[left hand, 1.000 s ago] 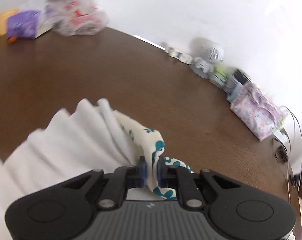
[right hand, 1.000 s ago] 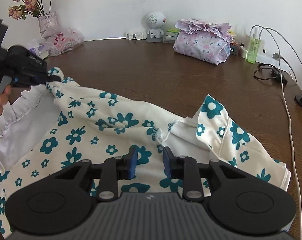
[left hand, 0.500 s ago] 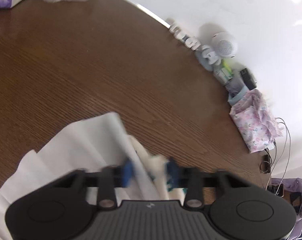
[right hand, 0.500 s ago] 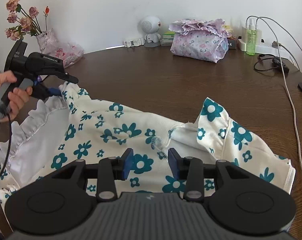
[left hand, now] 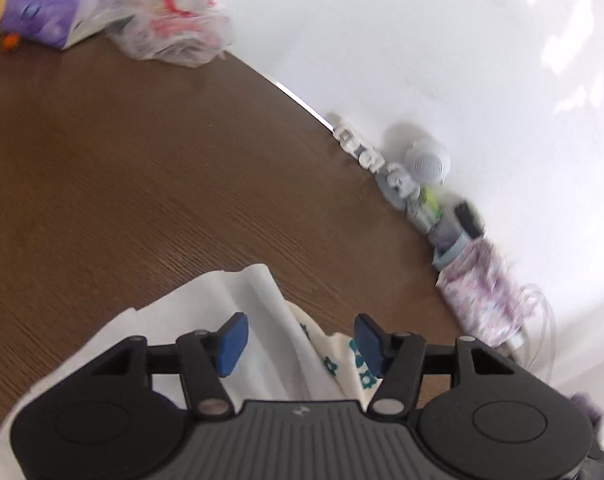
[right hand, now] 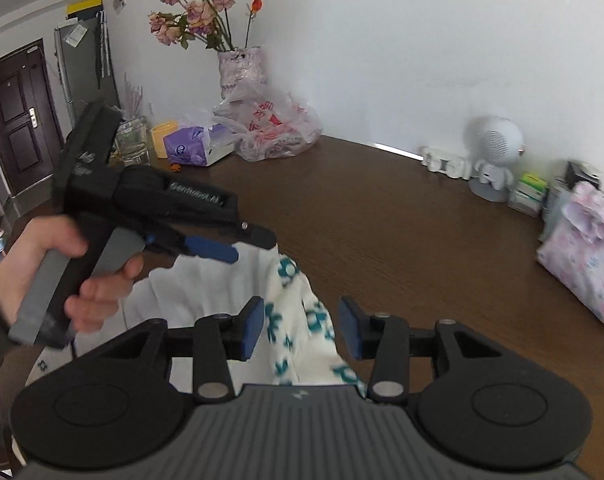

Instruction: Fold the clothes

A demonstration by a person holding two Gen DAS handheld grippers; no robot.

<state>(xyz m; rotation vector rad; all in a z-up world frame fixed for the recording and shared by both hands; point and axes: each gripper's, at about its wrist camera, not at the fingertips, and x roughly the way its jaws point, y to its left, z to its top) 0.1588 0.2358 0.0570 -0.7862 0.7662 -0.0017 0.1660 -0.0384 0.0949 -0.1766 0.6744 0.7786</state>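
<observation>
Left gripper (left hand: 300,340) jaws opening, floral garment (left hand: 262,320) lying slack between them; right gripper (right hand: 300,328) opening too, pads clear of the cloth. Bare wood-grain table (left hand: 122,160) ahead; clutter hugs the wall edge.

Left gripper (left hand: 300,340): black plastic body, ribbed grey centre plate with small white logo, 2 round discs at sides, silver pivot screws, blue pads (left hand: 232,342).
Right gripper (right hand: 300,330): same build.
Side-on, from right wrist view: black housing, faint white lettering, grey handle.
Hand (right hand: 52,276): dark sleeve at wrist.
</observation>
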